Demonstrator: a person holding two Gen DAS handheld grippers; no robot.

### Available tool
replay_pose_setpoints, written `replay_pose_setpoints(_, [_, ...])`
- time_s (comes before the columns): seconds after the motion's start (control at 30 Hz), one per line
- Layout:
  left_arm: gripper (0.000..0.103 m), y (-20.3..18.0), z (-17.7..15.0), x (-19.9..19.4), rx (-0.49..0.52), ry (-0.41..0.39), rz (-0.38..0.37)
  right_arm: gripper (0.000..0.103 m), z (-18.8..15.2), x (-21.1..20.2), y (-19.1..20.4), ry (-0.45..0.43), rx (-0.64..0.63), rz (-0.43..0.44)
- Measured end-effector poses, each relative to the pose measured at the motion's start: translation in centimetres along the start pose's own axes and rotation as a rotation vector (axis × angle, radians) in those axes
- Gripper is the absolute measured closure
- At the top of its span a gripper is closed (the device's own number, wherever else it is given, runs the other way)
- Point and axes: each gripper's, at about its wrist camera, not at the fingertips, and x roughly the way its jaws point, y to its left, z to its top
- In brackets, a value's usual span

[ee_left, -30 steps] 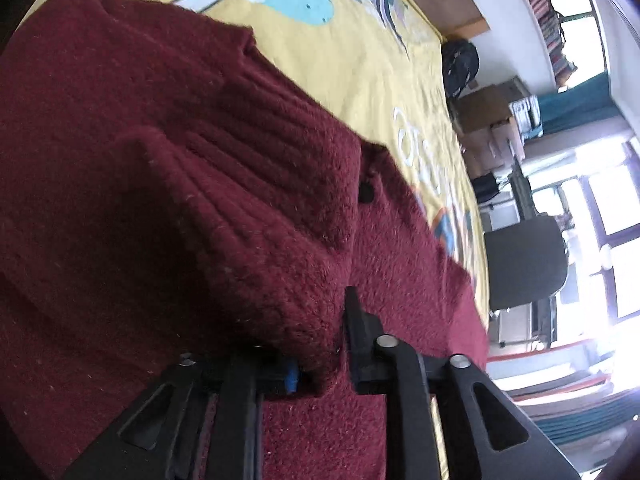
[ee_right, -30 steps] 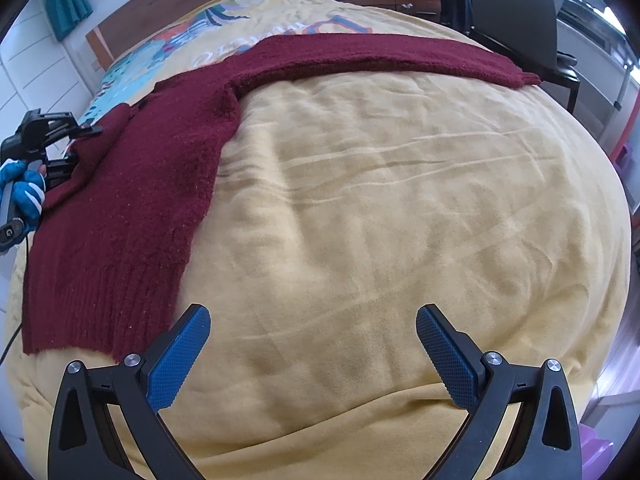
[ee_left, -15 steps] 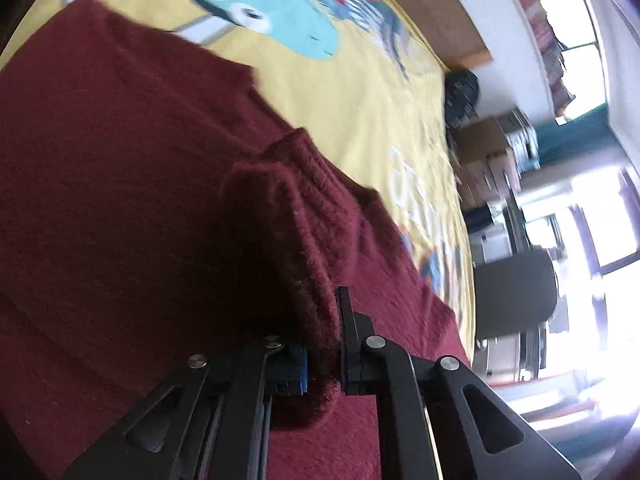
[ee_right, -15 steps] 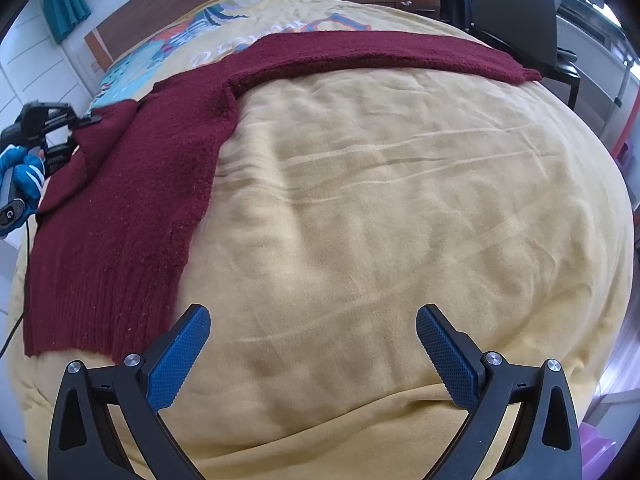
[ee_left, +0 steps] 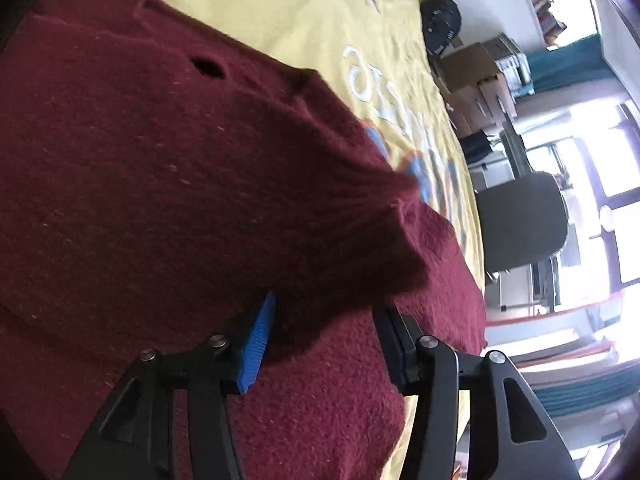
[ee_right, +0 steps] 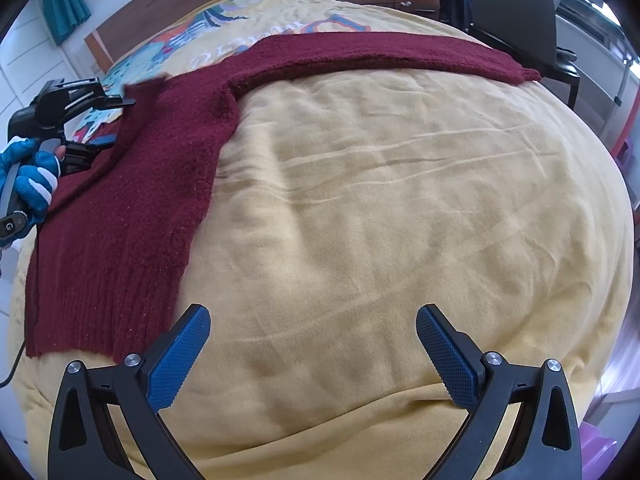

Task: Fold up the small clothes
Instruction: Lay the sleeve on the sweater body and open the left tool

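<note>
Maroon sweater (ee_right: 160, 168) is lying flat on the yellow bed (ee_right: 380, 200), far sleeve stretching to upper right. Left gripper (ee_left: 320, 340) has just been opening, cuff sitting loose btwn its fingers. Right gripper (ee_right: 312, 352) is hovering w/ fingers spread, empty. Next: prob fold far sleeve in.

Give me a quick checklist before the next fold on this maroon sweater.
1. Left tool released: ok, its jaws have just been opening, pads apart, knit cuff drooping between them.
2. Folded sleeve lying flat on the sweater: not ok, its end hangs raised.
3. Right tool free: ok, open and empty above the yellow blanket.
4. Other sleeve folded in: not ok, stretched outward.
5. Hem straight: cannot tell.
</note>
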Motion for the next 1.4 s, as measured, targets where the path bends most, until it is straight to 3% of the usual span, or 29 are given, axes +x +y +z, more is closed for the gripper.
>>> replay_pose_setpoints(0.2, [0.058,0.4,-0.6,-1.8,0.026,-0.062,0.042,0.0,-0.1,-0.1,0.1,-0.004,0.0,-0.007])
replay_pose_setpoints(0.33, [0.058,1.5,-1.6,-0.2,0.0,-0.021,0.117,0.0,-0.1,-0.2,0.1,-0.005,-0.002,-0.01])
replay_pose_setpoints(0.53, [0.058,0.2,-2.4,0.0,0.029,0.009,0.037,0.0,0.0,-0.2,0.1,0.0,0.003,-0.015])
replay_pose_setpoints(0.73, [0.058,1.6,-1.8,-4.6,0.117,-0.128,0.185,0.0,0.1,-0.1,0.2,-0.002,0.004,-0.028])
replay_pose_setpoints(1.0, [0.058,9.0,0.3,-11.3,0.039,-0.263,0.345,0.0,0.2,-0.1,0.7,-0.006,-0.014,-0.051])
replay_pose_setpoints(1.17, [0.058,13.0,-0.5,-12.3,-0.009,-0.276,0.442,0.0,0.4,-0.1,0.9,-0.004,-0.018,-0.061])
replay_pose_setpoints(1.3, [0.058,12.8,-2.1,-11.0,0.023,-0.234,0.441,0.0,0.5,-0.4,1.1,-0.009,-0.022,-0.061])
replay_pose_setpoints(1.4, [0.058,11.5,-2.7,-11.2,0.053,-0.222,0.388,0.0,0.8,-0.8,1.0,-0.021,-0.013,-0.054])
